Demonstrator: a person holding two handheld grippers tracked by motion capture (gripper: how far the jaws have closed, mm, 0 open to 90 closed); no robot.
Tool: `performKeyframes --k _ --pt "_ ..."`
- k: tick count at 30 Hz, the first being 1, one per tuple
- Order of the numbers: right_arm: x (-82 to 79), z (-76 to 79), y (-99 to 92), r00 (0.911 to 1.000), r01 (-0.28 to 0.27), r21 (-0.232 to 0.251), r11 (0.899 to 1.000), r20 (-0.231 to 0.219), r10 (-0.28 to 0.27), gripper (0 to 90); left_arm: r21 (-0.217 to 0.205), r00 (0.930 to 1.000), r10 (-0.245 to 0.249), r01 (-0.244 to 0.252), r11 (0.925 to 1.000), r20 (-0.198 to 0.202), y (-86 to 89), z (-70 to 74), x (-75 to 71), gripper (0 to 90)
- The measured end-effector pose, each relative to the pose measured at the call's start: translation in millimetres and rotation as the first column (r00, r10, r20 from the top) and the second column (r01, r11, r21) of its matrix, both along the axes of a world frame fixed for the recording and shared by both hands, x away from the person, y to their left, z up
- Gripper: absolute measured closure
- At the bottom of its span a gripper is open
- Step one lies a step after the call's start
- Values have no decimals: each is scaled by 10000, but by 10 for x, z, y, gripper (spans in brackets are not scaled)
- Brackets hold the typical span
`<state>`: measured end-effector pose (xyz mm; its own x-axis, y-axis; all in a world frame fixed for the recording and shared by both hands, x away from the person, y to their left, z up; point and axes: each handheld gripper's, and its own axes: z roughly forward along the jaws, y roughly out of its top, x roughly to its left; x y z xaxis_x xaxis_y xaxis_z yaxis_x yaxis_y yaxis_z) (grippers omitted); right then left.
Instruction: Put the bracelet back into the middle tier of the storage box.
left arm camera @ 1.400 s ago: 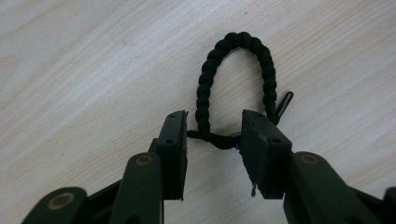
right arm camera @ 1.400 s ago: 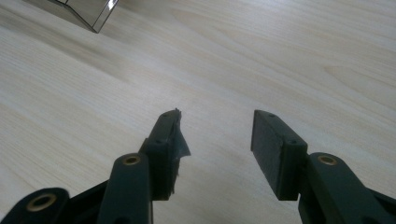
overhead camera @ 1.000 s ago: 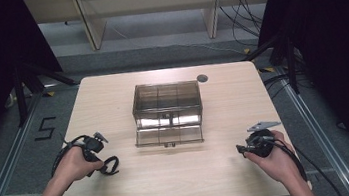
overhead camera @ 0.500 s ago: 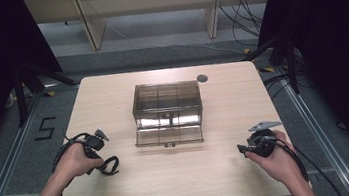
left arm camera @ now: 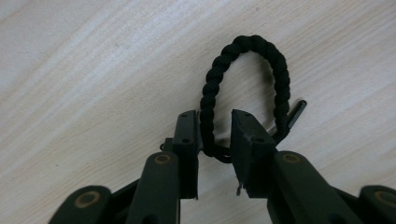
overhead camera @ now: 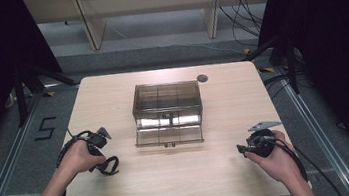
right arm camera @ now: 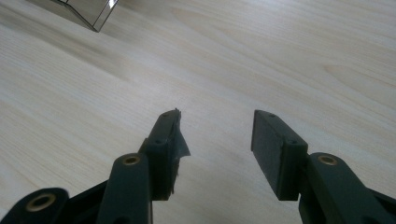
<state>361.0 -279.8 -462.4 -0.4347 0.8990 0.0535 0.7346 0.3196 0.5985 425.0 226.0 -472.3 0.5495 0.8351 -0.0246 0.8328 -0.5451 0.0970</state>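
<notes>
A black braided bracelet point(left arm camera: 243, 46) lies as a loop on the wooden table point(overhead camera: 182, 177). My left gripper point(left arm camera: 215, 123) is low over it. One strand of the loop runs between its jaws and rests against the left pad point(left arm camera: 192, 135), with a gap to the other pad. The jaws have just been closing and are still open. In the high view the bracelet point(overhead camera: 111, 165) lies beside the left hand point(overhead camera: 80, 159). My right gripper point(right arm camera: 215, 135) hovers open over bare wood at the front right, with nothing between its fingers; it appears in the high view point(overhead camera: 243, 148) too.
A smoky transparent drawer box point(overhead camera: 166, 99) stands at the table's middle, its lower drawer point(overhead camera: 169, 135) pulled out toward me. A small dark round cap point(overhead camera: 202, 78) lies at the back right. Black cables trail from both grippers.
The left hand has shifted slightly by the bracelet. The right hand has stayed where it was.
</notes>
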Motion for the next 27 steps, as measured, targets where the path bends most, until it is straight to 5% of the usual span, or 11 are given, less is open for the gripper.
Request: performKeyframes --k 1,5,8,19,27 --pt "0 1 -1 10000 10 -28 10000 10 -10 530 115 9995 -325 325 9994 42 3 -1 11 735" --pt "8 1 -6 9999 -74 -109 9999 72 75 530 61 9998 -194 195 9998 -97 -27 2 -3 786" --pt "-14 20 10 9999 -76 -252 9997 150 80 531 108 9967 -814 814 9966 -18 0 0 32 824" --pt "-20 30 50 9997 -141 -305 9994 198 147 531 137 9988 -476 477 9988 -82 -70 -17 -29 773" --pt "-11 25 36 9995 -247 -293 9993 202 253 530 277 9951 -985 984 9948 40 -87 -46 -67 835"
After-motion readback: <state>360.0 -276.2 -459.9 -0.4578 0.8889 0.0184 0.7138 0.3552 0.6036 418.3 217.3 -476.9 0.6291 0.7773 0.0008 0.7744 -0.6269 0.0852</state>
